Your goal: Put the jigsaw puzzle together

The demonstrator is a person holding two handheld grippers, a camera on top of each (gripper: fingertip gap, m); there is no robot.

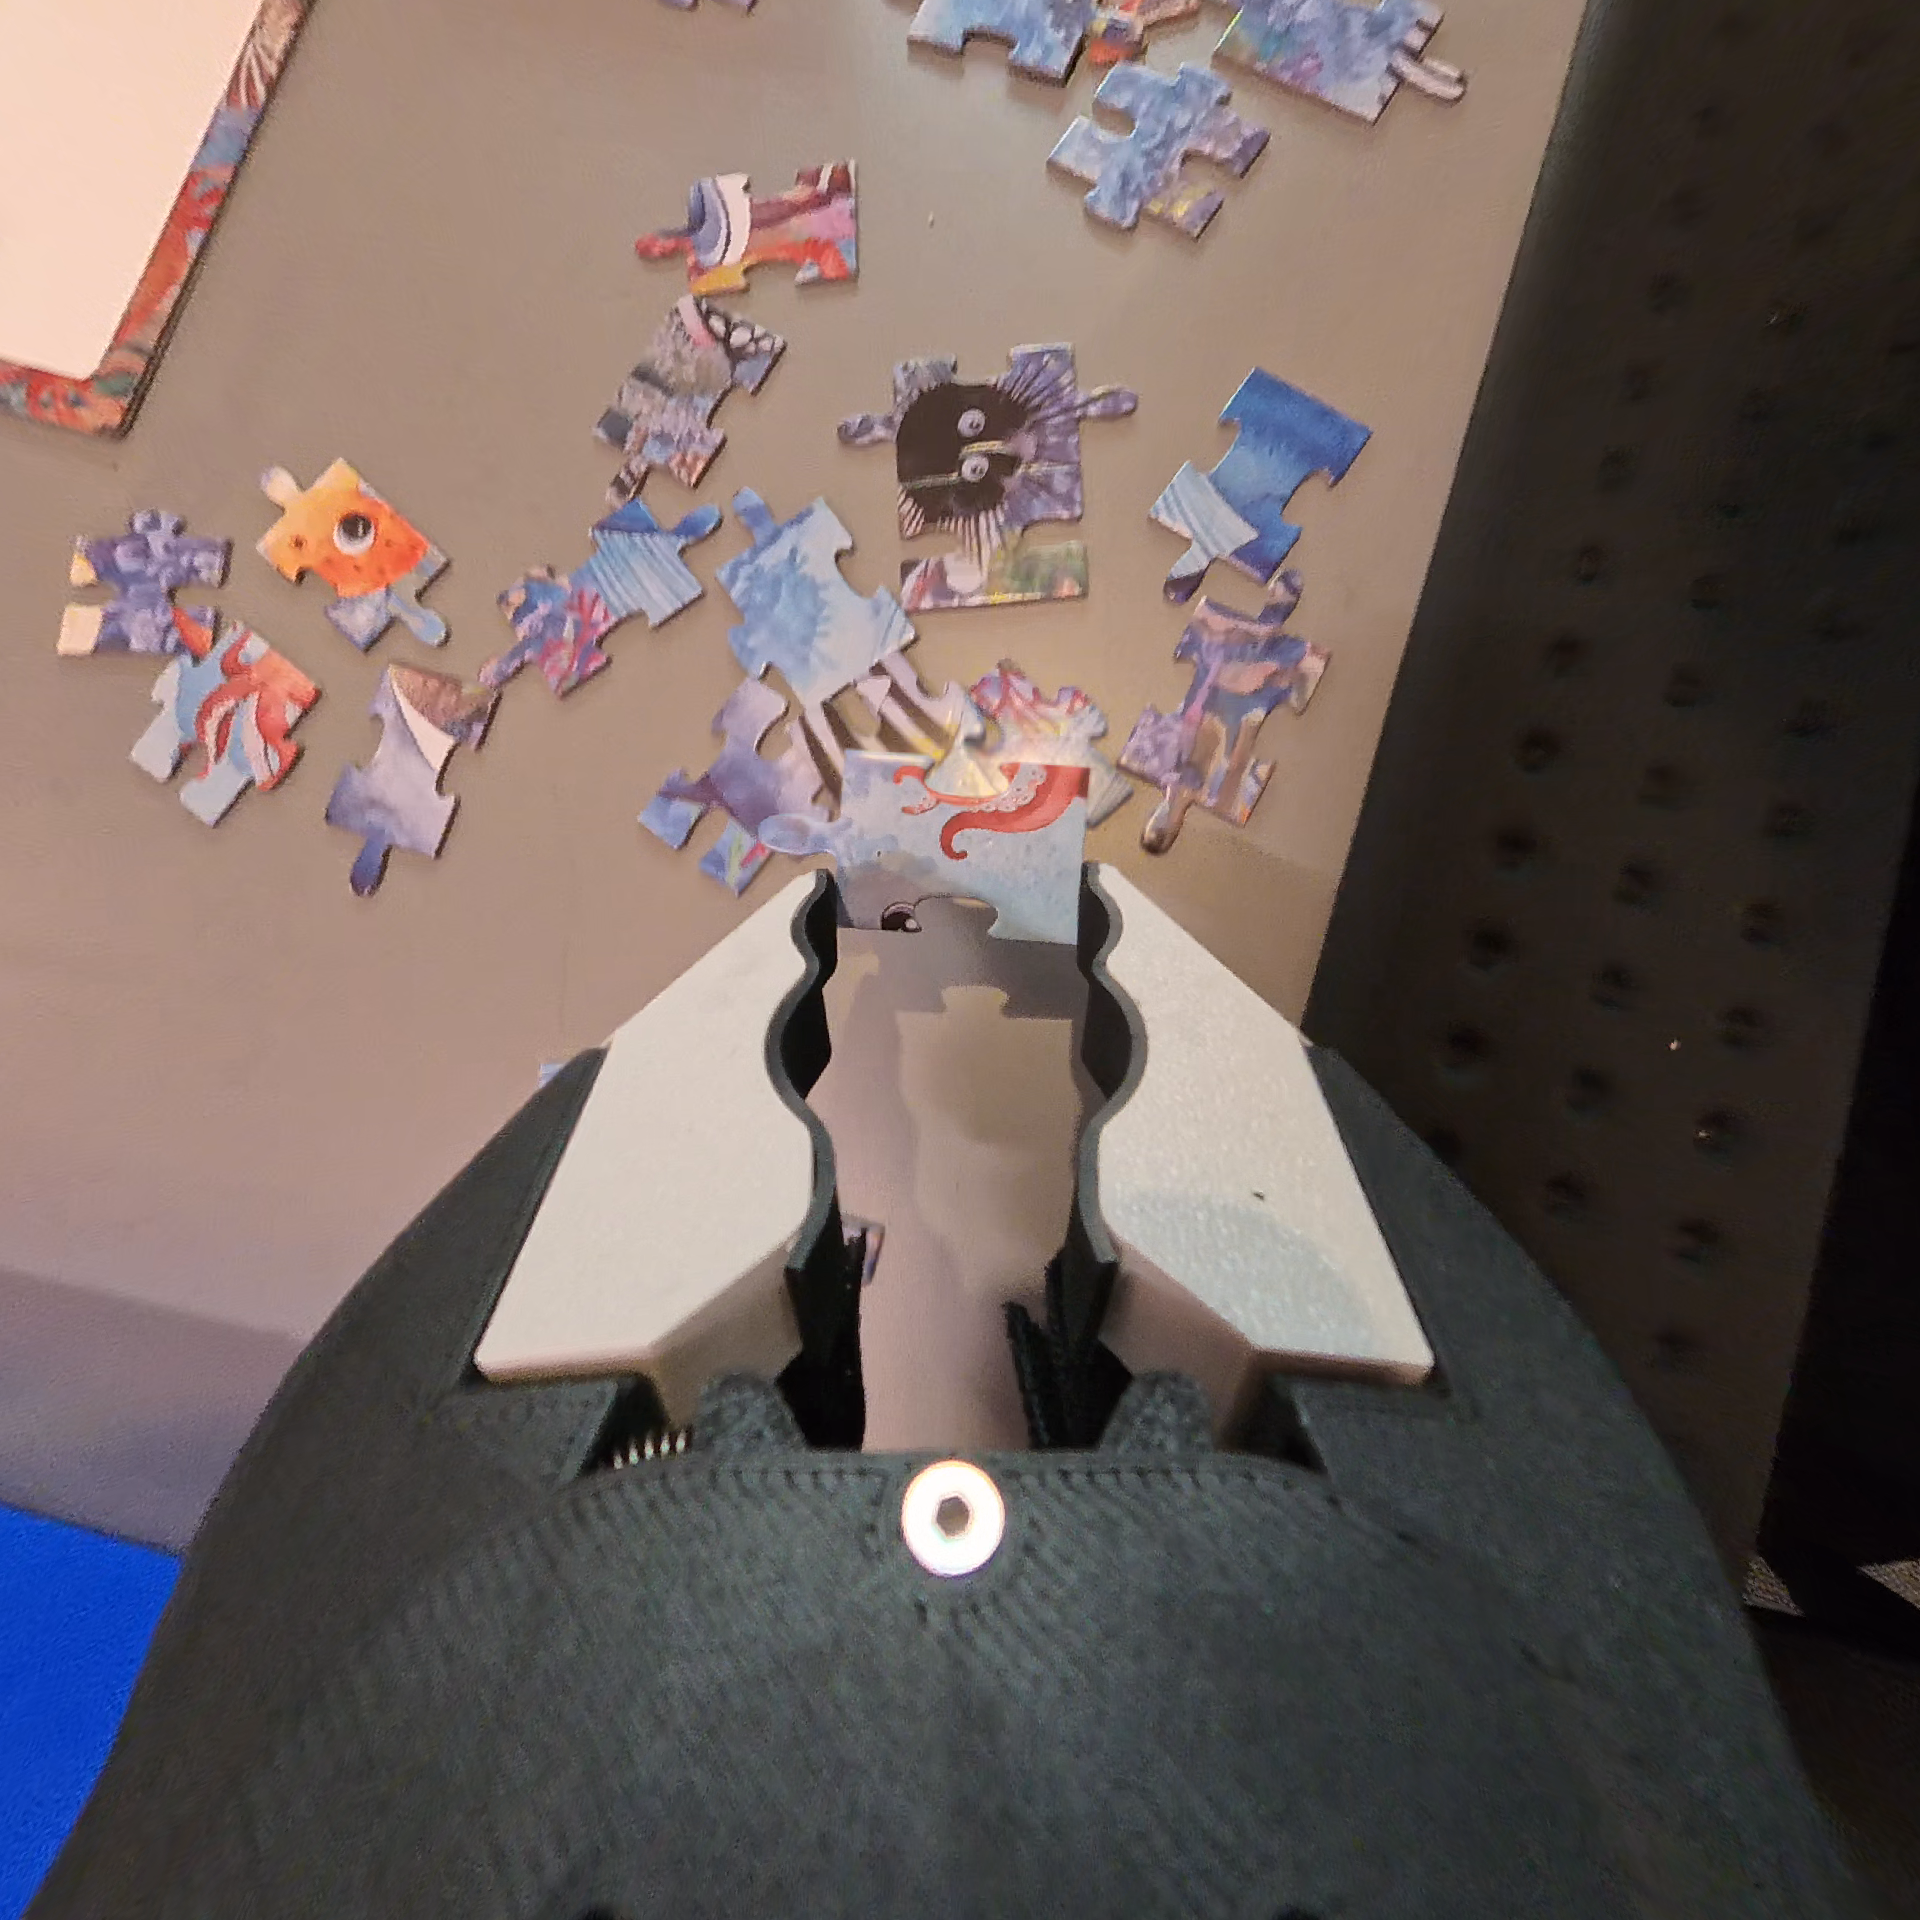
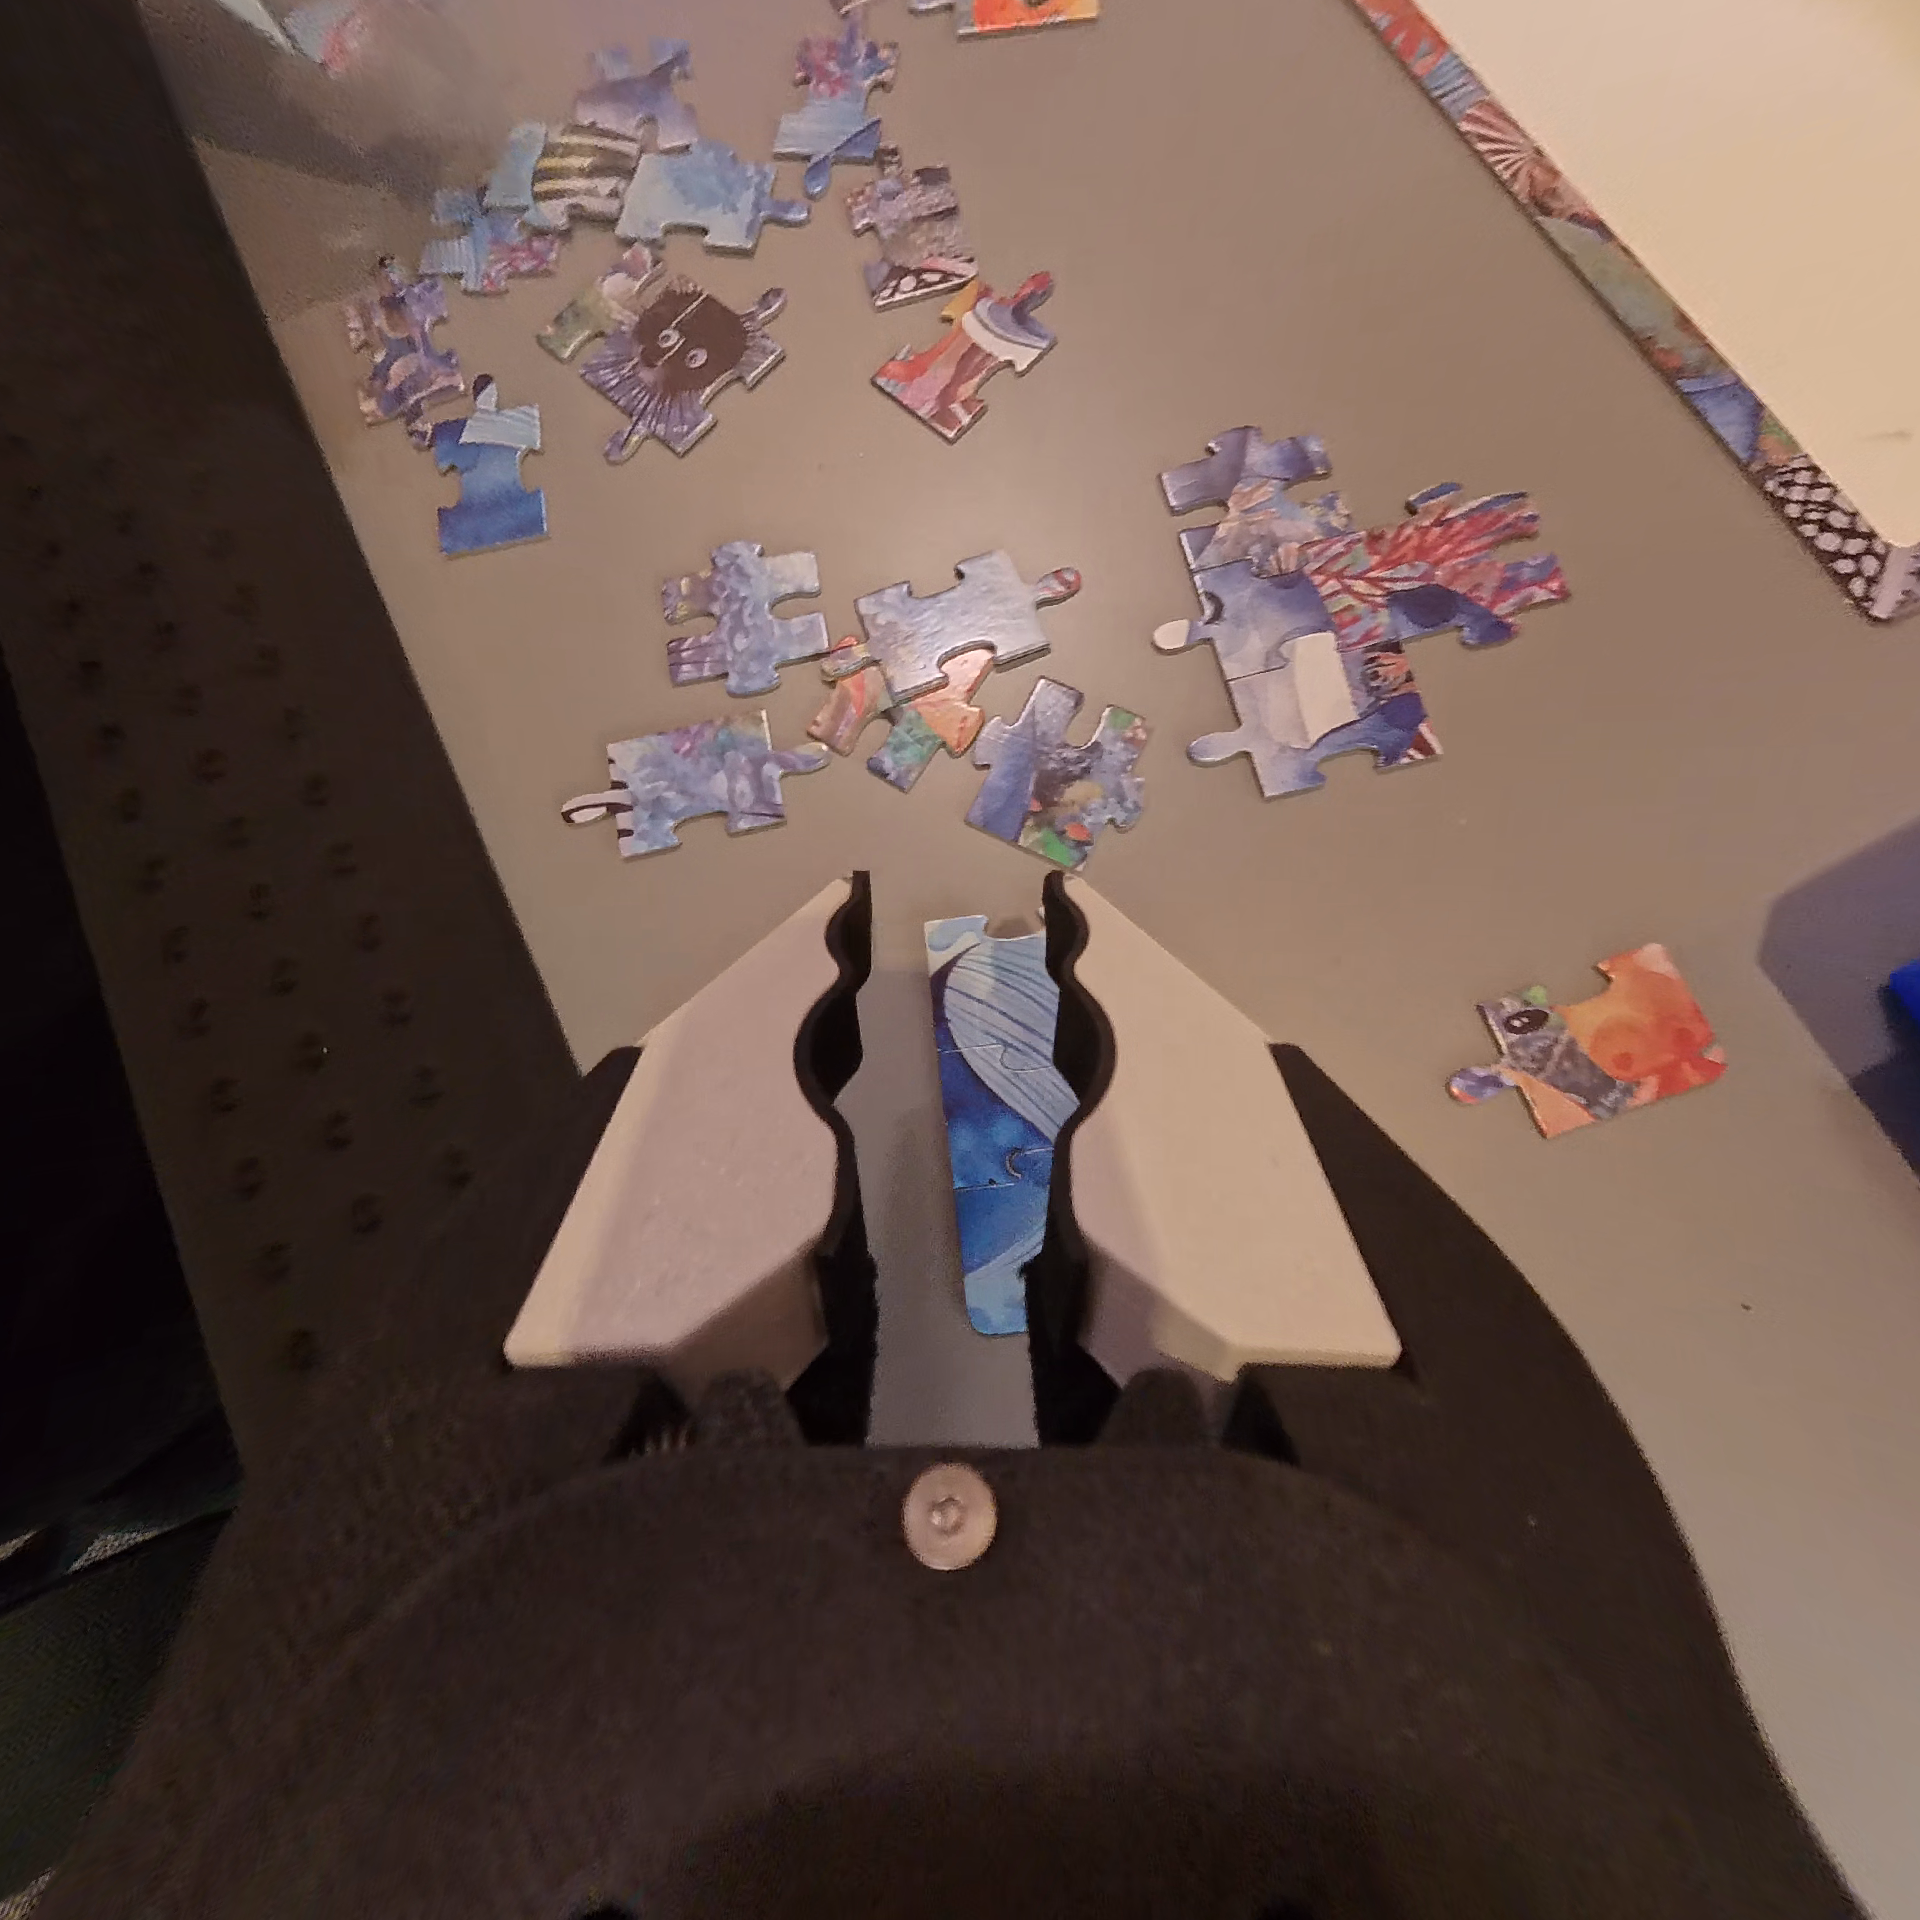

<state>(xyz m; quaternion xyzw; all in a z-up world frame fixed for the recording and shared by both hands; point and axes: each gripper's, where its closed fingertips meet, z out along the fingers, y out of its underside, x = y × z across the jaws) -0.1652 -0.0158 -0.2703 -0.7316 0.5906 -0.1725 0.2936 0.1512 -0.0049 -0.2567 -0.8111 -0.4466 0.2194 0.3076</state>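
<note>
On the grey tabletop [image 1: 468,208], the puzzle frame [image 1: 197,197] lies far left in the left wrist view, with loose pieces [image 1: 353,540] scattered to its right. The left gripper [image 1: 956,894] has its fingers [image 1: 717,997] clamped on a tentacle piece [image 1: 966,842], held above the others. In the right wrist view, a joined cluster [image 2: 1340,623] lies centre-right and the frame runs along the upper right. The right gripper [image 2: 956,894] stands narrowly parted; a blue strip [image 2: 1003,1122] of joined pieces sits against its right finger, and I cannot tell whether it is gripped.
</note>
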